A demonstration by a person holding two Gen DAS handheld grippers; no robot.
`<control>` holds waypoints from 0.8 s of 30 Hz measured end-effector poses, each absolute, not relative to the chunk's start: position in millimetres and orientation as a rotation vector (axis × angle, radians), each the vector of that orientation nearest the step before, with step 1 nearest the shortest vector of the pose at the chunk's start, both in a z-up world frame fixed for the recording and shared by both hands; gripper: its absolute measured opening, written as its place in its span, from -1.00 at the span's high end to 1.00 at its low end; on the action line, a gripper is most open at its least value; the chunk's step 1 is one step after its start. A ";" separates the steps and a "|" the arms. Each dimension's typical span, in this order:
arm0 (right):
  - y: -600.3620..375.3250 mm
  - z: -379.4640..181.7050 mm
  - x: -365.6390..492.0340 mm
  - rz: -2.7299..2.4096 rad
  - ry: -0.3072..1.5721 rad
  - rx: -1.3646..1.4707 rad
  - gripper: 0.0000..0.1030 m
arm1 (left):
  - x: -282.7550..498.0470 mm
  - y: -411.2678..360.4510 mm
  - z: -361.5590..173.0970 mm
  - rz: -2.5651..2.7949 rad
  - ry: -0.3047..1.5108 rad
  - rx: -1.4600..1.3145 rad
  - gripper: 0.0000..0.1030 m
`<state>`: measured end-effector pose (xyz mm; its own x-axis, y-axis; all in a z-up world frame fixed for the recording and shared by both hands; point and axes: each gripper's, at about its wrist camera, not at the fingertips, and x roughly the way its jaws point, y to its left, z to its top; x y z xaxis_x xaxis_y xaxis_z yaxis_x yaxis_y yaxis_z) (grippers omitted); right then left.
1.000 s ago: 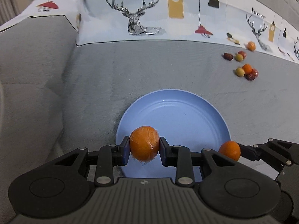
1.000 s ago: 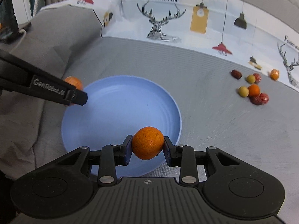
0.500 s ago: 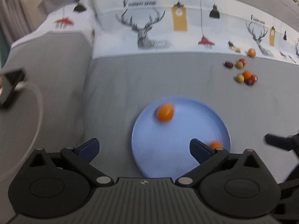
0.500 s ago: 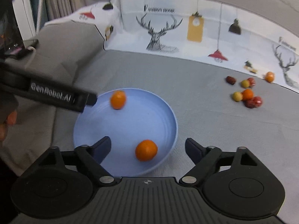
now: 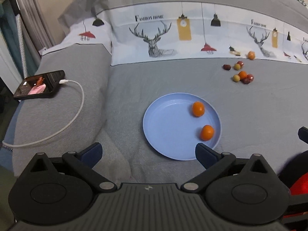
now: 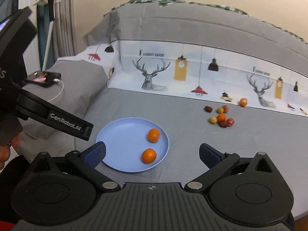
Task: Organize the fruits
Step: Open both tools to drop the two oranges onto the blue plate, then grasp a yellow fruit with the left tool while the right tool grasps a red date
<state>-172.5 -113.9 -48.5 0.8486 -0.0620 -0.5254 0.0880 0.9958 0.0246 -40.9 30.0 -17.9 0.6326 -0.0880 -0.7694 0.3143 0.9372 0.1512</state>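
Note:
A light blue plate (image 5: pixel 169 127) lies on the grey bed cover; it also shows in the right wrist view (image 6: pixel 119 134). Two small oranges lie in it, one farther (image 5: pixel 198 109) (image 6: pixel 153 135) and one nearer (image 5: pixel 207 132) (image 6: pixel 148 155). My left gripper (image 5: pixel 148 154) is open and empty, raised back from the plate's near edge. My right gripper (image 6: pixel 152 154) is open and empty, raised above the plate's near side. A cluster of small fruits (image 5: pixel 241 75) (image 6: pixel 221 117), orange, yellow-green and dark red, lies far right on the cover.
A phone (image 5: pixel 38 84) with a white charging cable (image 5: pixel 77 104) lies on a grey cushion at the left. A printed deer-pattern pillow (image 5: pixel 192 36) runs along the back. The left gripper's arm (image 6: pixel 57 119) crosses the left of the right wrist view.
Both grippers opened and let their oranges drop into the plate. Both have pulled back and up from the plate. The oranges rolled toward the plate's right side.

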 end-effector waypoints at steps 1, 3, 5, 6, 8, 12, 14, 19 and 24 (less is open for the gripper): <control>-114.3 -47.1 -177.8 -0.083 0.548 0.053 -0.99 | -46.9 29.9 -16.0 -0.234 0.851 0.282 -0.99; -113.7 -45.5 -186.9 -0.088 0.545 0.058 -0.99 | -58.3 29.4 -13.6 -0.233 0.841 0.284 -0.99; -114.1 -44.4 -194.8 -0.089 0.542 0.065 -0.99 | -68.0 28.9 -11.7 -0.236 0.833 0.288 -0.99; -114.2 -43.7 -197.6 -0.091 0.538 0.068 -0.99 | -72.0 29.1 -11.0 -0.238 0.829 0.291 -0.99; -113.7 -41.2 -202.6 -0.097 0.525 0.071 -0.99 | -78.4 29.1 -8.3 -0.239 0.816 0.300 -0.99; -112.6 -38.0 -209.2 -0.103 0.506 0.072 -0.99 | -84.6 30.3 -3.7 -0.239 0.796 0.305 -0.99; -110.5 -37.1 -210.2 -0.103 0.502 0.067 -0.99 | -85.4 31.4 -2.9 -0.242 0.796 0.303 -0.99; -107.8 -37.2 -209.7 -0.102 0.503 0.061 -0.99 | -84.2 33.4 -5.3 -0.242 0.802 0.297 -0.99; -109.1 -39.9 -204.8 -0.102 0.522 0.067 -0.99 | -79.1 34.9 -10.0 -0.243 0.816 0.299 -0.99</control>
